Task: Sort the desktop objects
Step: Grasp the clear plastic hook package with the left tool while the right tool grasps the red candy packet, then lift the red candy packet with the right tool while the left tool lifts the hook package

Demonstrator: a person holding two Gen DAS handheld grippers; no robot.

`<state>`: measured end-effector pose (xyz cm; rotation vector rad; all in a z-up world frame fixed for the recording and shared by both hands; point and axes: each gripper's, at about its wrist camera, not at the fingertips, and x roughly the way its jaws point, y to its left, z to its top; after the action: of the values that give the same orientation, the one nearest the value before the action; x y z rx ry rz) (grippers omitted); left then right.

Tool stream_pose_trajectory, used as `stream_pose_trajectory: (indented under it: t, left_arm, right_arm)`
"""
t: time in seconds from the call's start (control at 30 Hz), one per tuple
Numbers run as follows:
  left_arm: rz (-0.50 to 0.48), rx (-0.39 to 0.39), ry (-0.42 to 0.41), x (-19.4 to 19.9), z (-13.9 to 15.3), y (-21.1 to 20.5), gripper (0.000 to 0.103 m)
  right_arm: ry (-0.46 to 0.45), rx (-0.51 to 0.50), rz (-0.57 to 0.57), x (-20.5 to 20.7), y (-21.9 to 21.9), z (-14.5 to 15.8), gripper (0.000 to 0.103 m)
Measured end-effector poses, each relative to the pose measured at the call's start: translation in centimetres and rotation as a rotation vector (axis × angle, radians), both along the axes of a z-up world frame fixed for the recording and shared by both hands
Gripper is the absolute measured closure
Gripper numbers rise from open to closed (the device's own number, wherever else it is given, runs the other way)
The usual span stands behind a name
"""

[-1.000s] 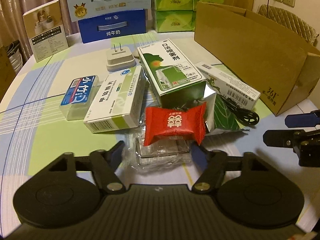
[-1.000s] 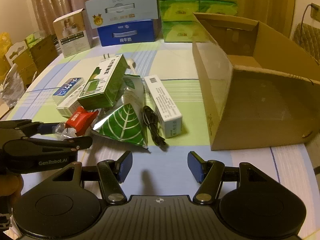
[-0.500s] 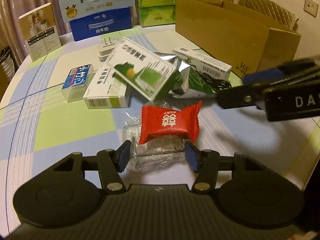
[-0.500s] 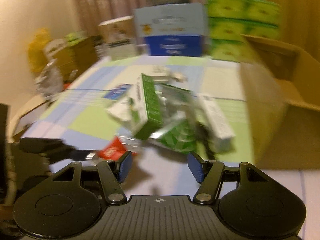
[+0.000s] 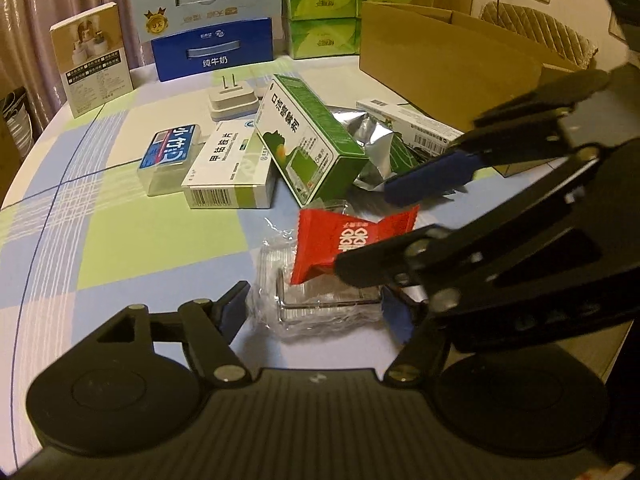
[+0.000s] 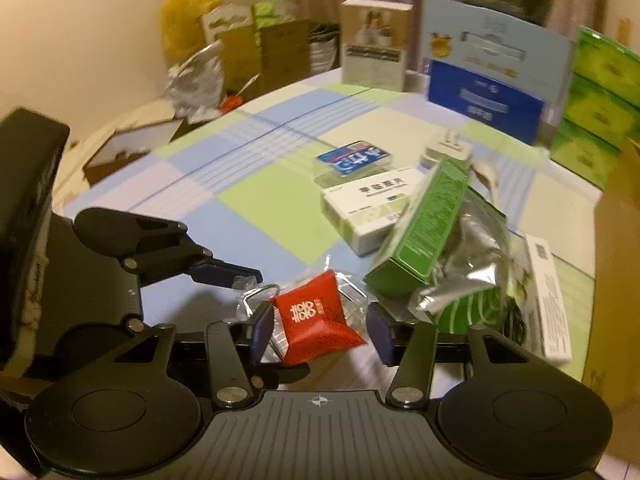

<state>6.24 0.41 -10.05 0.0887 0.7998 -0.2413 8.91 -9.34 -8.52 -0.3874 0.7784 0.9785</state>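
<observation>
A red candy packet (image 5: 340,236) (image 6: 316,320) lies on top of a clear plastic wrapped item (image 5: 320,304) on the checked tablecloth. My left gripper (image 5: 316,312) is open, with its fingers on either side of the clear item. My right gripper (image 6: 318,332) is open and reaches in from the right, with its fingers on either side of the red packet. A green medicine box (image 5: 308,140) (image 6: 424,232) leans on a silver and green foil pouch (image 5: 372,144) (image 6: 468,272).
A white medicine box (image 5: 228,172), a blue card case (image 5: 170,156), a white plug adapter (image 5: 232,96) and a long white box (image 5: 412,124) lie around. An open cardboard box (image 5: 448,60) stands at the right. Milk cartons (image 5: 212,44) and green tissue packs (image 5: 324,8) stand at the back.
My right gripper has swung left across the pile and come down around the red packet. The green box has tipped over more. My left gripper has stayed around the clear item.
</observation>
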Motion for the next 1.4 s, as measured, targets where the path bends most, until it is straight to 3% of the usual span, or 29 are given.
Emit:
stream_pose_trajectory:
  t: [0.07,0.23,0.37,0.53,0.7,0.77,0.83,0.87,1.2,1.33,1.4]
  left_arm:
    - [0.017,-0.006,0.009,0.1,-0.1,0.3,0.035]
    - [0.014,-0.015,0.002,-0.1,-0.1,0.5,0.033]
    - [0.014,-0.017,0.002,-0.1,-0.1,0.3,0.033]
    - [0.017,-0.029,0.006,0.1,-0.2,0.1,0.033]
    - [0.031,-0.041,0.004,0.3,-0.5,-0.2,0.034]
    - [0.036,-0.037,0.004,0.4,-0.6,-0.3,0.034]
    - [0.045,-0.026,0.003,0.5,-0.7,-0.6,0.028]
    - [0.049,-0.019,0.000,0.4,-0.7,-0.7,0.025]
    - [0.072,0.017,-0.034,-0.3,-0.9,-1.2,0.024]
    - [0.088,0.007,-0.043,-0.2,-0.8,-1.0,0.025]
    - [0.094,0.009,-0.050,-0.2,-0.7,-1.0,0.025]
  right_arm:
    - [0.000,-0.015,0.008,0.1,0.3,-0.1,0.072]
    - [0.017,0.027,-0.034,0.5,-0.8,0.3,0.083]
    - [0.018,0.077,-0.169,0.8,-3.4,1.2,0.083]
    - [0.039,0.026,-0.343,1.1,-5.9,0.1,0.083]
    - [0.070,0.012,-0.399,1.2,-6.8,-1.5,0.081]
    - [0.056,0.007,-0.407,1.2,-6.8,-1.6,0.070]
    - [0.055,0.013,-0.415,1.3,-6.9,-1.8,0.051]
    - [0.060,0.022,-0.419,1.4,-7.0,-2.0,0.050]
    - [0.080,0.054,-0.399,1.4,-6.4,-3.1,0.051]
    - [0.065,0.071,-0.449,1.6,-7.3,-2.6,0.065]
    - [0.062,0.070,-0.465,1.6,-7.5,-2.6,0.067]
